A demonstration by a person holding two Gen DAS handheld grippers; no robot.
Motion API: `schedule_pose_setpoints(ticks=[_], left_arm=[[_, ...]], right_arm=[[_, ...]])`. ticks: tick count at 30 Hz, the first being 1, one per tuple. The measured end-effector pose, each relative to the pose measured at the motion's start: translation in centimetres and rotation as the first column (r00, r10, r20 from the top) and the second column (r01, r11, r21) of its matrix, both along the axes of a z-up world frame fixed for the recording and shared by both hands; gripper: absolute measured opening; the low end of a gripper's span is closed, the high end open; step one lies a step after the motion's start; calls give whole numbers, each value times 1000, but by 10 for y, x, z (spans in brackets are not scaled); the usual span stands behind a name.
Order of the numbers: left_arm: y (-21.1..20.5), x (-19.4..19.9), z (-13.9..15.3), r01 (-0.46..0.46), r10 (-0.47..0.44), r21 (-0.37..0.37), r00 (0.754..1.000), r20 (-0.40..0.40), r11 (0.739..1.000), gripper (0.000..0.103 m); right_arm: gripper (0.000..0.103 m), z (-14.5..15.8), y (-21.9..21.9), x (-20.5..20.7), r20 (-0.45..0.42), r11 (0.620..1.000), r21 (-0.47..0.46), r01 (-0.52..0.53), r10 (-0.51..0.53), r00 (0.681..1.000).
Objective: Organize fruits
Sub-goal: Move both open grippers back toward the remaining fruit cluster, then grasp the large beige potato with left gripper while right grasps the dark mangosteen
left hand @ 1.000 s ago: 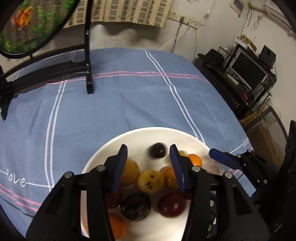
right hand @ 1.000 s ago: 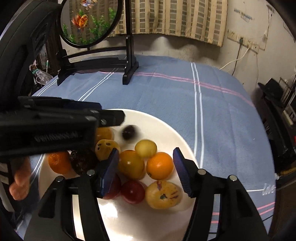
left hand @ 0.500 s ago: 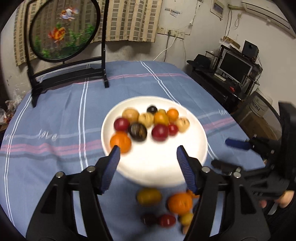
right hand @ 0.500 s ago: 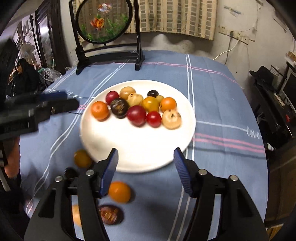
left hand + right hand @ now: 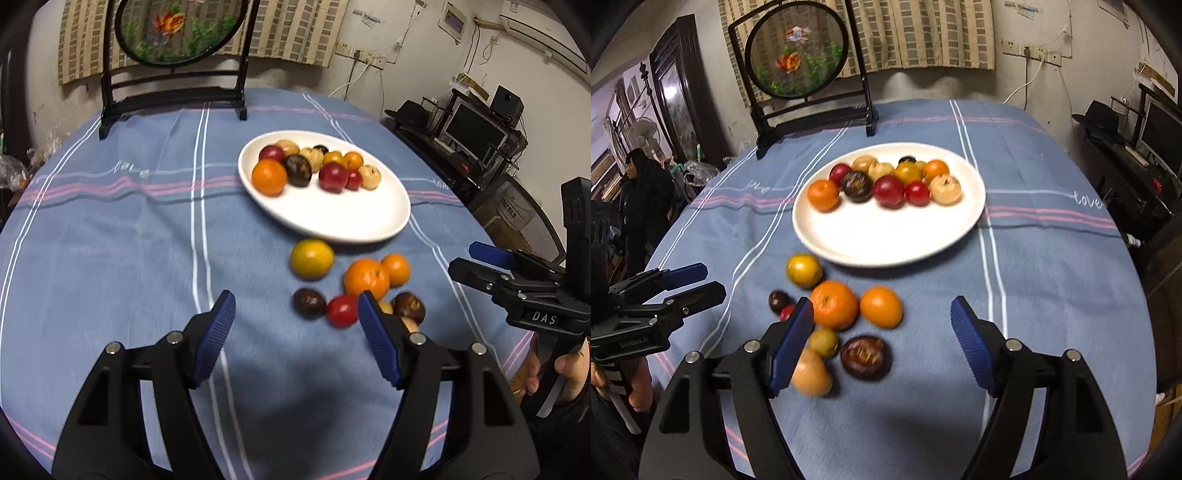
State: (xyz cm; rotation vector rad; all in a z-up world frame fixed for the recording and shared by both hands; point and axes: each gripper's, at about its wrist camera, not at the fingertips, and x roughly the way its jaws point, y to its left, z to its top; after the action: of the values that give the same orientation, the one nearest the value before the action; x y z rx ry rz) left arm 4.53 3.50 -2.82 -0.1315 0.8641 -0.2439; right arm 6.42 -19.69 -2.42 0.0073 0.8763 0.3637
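Note:
A white plate (image 5: 354, 221) (image 5: 886, 243) on the blue tablecloth holds several fruits along its far half. In front of it several loose fruits lie on the cloth: a yellow-green citrus (image 5: 311, 258) (image 5: 804, 270), a big orange (image 5: 366, 277) (image 5: 834, 304), a smaller orange (image 5: 396, 269) (image 5: 881, 307), a dark round fruit (image 5: 308, 303) (image 5: 865, 357), a red one (image 5: 341, 311) and a tan pear-like one (image 5: 809, 373). My left gripper (image 5: 295, 321) is open and empty, near side of the loose fruits. My right gripper (image 5: 882, 325) is open and empty above them.
A round fish-painting screen on a black stand (image 5: 173, 55) (image 5: 809, 74) stands at the table's far edge. The right gripper shows at right in the left wrist view (image 5: 517, 280), the left gripper at left in the right wrist view (image 5: 653, 295). Desk with monitor (image 5: 476, 129) beyond the right edge.
Both grippers have pulled back and up from over the plate toward the table's near side. The loose fruits on the cloth have come into view. Both stay open.

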Motion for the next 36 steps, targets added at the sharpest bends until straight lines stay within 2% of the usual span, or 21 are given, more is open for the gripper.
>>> schedule_pose_setpoints(ticks=[4,8,12,17,20,21,22,24,26,30,36], left_arm=[[4,-10,-8,4,-4,-32,1000,-20,999,71],[-3,-18,-12,41,-42,-27,999,-29,999,75],[-11,-25,-17,75,-76,-20,996,-37,997,75],[-7,-29,-20,47,-48,-20,998,-50,999,75],[-1,-32,-18,28,-29,-23,998,-52,999,75],[0,-33,-18,26,-28,-24,998,-55,999,75],[-1,-33,-18,26,-27,-24,998,-58,999,75],[-5,-34,-18,37,-38,-22,997,-64,999,75],[-13,-33,-19,57,-59,-17,996,-71,998,75],[-43,-29,-26,129,-128,6,988,-91,992,75],[-83,-15,-43,179,-171,58,978,-121,982,75]], right_arm=[[77,-17,1,-7,-38,999,-47,12,-14,999],[77,-34,-5,-13,-58,995,-101,13,-19,998],[77,-52,1,-15,-81,988,-152,-42,30,996],[77,-68,18,-7,-100,979,-170,-115,99,990],[77,-66,19,-2,-76,984,-118,-131,123,990],[71,-66,20,-1,-68,984,-110,-137,131,989],[42,-68,22,0,-76,983,-96,-159,152,985],[43,-70,27,0,-81,981,-97,-170,163,983],[42,-69,21,1,-99,986,-60,-157,151,984],[42,-54,-11,-10,-65,999,-20,-49,48,997],[43,-52,-52,-25,-70,1000,13,20,-19,997]])
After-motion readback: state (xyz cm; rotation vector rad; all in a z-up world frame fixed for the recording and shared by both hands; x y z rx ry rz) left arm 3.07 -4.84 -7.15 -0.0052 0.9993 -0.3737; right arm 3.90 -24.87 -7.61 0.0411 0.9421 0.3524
